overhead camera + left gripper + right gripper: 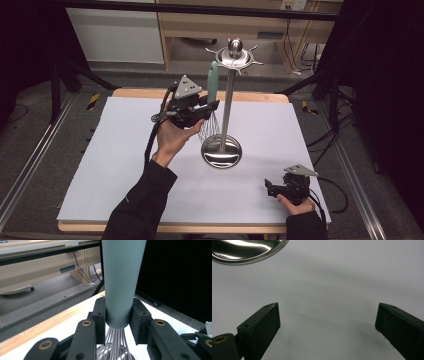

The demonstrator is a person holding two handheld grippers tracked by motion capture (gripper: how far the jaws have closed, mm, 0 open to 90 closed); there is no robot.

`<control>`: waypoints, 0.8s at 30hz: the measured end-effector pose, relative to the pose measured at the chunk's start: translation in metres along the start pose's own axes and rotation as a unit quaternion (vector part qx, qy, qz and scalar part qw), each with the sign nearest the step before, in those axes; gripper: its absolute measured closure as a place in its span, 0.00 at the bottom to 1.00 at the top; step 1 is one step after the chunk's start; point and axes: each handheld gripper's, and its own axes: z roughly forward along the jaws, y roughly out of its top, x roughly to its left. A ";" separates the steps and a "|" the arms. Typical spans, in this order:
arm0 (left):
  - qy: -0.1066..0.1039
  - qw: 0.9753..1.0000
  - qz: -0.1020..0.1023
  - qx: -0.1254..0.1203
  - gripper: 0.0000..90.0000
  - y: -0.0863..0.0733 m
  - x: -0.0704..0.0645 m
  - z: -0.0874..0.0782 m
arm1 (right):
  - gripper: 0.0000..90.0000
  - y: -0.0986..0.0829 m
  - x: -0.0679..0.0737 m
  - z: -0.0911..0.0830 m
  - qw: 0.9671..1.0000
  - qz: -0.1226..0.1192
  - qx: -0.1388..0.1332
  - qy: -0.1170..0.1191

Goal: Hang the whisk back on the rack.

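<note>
A whisk with a pale green handle (213,80) and steel wires (210,127) is held upright beside a steel utensil stand (228,95). My left gripper (207,107) is shut on the lower end of that handle (121,282), just above the wires (115,345). The handle's top reaches near the stand's hooked crown (235,54). The wires hang over the stand's round base (221,151). My right gripper (271,189) rests low near the table's front right, open, with nothing between its jaws; its camera looks at the white sheet and the base's rim (249,251).
A white sheet (125,165) covers the wooden table. Black frame legs stand at the far left and right, and cables lie on the floor at the right. Wooden furniture (200,25) stands behind the table.
</note>
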 end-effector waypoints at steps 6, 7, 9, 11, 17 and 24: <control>0.003 1.000 -0.005 -0.006 0.75 0.000 0.001 0.003 | 0.07 0.000 0.000 0.000 1.000 0.002 0.000 0.002; 0.004 1.000 -0.004 -0.003 0.75 0.000 0.002 0.003 | 0.07 0.000 0.000 0.000 1.000 0.001 0.000 0.000; 0.003 1.000 -0.007 -0.002 0.74 -0.001 0.002 0.004 | 0.07 0.000 0.000 0.000 1.000 0.001 0.000 -0.001; 0.004 1.000 -0.006 -0.002 0.73 -0.002 0.002 0.005 | 0.07 0.000 0.001 0.000 1.000 0.003 0.000 0.002; 0.002 1.000 -0.006 -0.004 0.66 -0.006 0.003 0.004 | 0.07 0.000 0.001 0.000 1.000 0.000 0.002 -0.001; 0.005 1.000 0.005 -0.003 0.55 -0.017 0.006 -0.001 | 0.07 0.000 0.000 0.000 1.000 0.002 0.000 0.001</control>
